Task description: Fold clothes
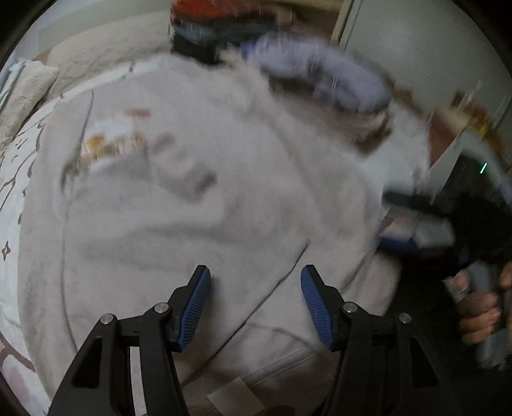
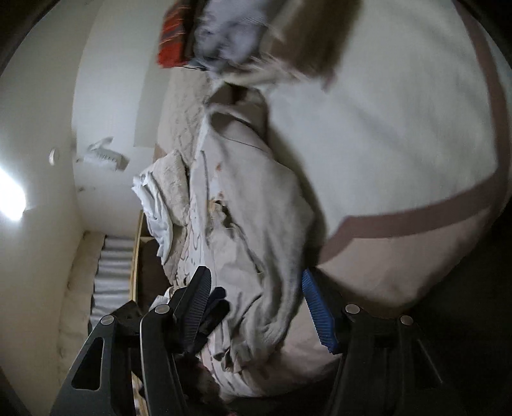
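Observation:
A pale grey sweatshirt (image 1: 192, 208) with a small print (image 1: 112, 140) lies spread on the bed, filling the left wrist view. My left gripper (image 1: 256, 272) hovers over its lower part, open, blue pads apart with nothing between them. At the sweatshirt's right edge my right gripper (image 1: 384, 219) shows blurred, held by a hand (image 1: 480, 307). In the tilted right wrist view the sweatshirt (image 2: 256, 198) runs bunched down the middle. My right gripper (image 2: 254, 275) stands open just before its near end, and the pads do not press the cloth.
A pile of clothes (image 1: 224, 25) in red and dark colours, with a lavender garment (image 1: 320, 73), lies beyond the sweatshirt. A fuzzy cream blanket (image 1: 25, 92) is at the far left. The bed cover (image 2: 384, 144) is white with a brownish stripe. A wall (image 2: 105, 96) borders the bed.

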{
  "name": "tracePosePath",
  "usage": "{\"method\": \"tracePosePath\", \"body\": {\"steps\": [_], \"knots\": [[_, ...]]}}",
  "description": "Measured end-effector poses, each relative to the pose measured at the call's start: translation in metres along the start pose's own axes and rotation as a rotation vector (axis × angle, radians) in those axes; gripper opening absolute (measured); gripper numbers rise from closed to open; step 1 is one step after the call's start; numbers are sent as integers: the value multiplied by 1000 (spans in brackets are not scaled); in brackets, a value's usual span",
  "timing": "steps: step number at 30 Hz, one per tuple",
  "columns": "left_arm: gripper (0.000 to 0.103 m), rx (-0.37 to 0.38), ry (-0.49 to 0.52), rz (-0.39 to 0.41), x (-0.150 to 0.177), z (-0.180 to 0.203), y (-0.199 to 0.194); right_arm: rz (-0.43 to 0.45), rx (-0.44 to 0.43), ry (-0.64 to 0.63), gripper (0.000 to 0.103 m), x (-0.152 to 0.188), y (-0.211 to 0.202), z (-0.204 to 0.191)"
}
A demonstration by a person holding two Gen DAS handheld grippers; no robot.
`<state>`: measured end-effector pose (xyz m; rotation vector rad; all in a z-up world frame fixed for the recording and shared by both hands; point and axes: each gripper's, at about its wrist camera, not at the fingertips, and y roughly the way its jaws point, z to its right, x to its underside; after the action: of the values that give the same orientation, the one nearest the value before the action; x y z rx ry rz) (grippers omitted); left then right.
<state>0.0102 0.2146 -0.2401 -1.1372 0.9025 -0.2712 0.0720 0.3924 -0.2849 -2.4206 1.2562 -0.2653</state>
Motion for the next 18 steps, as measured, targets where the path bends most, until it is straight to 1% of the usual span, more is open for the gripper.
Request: {"method": "tracePosePath", "body": {"steps": [3, 6, 9, 12, 15, 18], "knots": [[59, -45, 48, 21, 5, 9, 2, 33, -57, 2, 60, -3, 10, -6], [59, -40, 28, 23, 5, 6, 2, 40, -192, 1, 60, -11, 15, -20], [59, -30, 19, 41, 7, 3, 2, 31, -301, 23, 60, -22, 28, -30], [59, -19, 16, 59, 11, 2, 2, 28, -324, 107, 60, -29, 47, -26], [59, -8, 6, 67, 12, 2, 1, 104, -298, 121, 60, -33, 41, -29], [59, 4, -3, 80, 13, 0, 0, 191, -314, 5, 60, -35, 14, -53]]}}
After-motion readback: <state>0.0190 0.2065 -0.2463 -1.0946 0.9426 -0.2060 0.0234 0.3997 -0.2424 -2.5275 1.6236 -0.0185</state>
